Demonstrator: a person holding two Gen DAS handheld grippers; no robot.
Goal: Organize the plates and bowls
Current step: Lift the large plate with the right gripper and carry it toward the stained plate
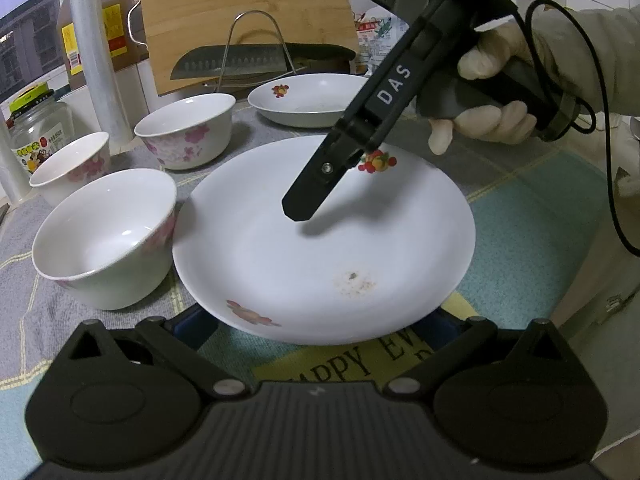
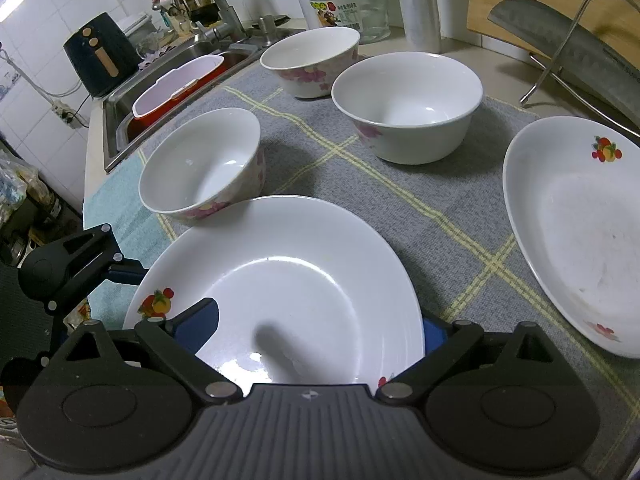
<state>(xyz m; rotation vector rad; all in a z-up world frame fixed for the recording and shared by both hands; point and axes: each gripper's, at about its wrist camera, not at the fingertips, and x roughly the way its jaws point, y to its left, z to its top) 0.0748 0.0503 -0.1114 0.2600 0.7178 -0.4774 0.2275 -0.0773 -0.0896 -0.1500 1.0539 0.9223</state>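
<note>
Both views are evenly lit from overhead by cool indoor light, moderately bright, with a faint bluish cast. Bright glare spots sit on the glossy near plate in the right wrist view, and a soft dark shadow of a finger falls across its bowl. In the left wrist view the right gripper casts a blurred shadow on the same plate. Fisheye distortion bends the cloth lines and curves objects near the edges; the corners vignette to black. Focus is sharp centrally, slightly soft at the margins
</note>
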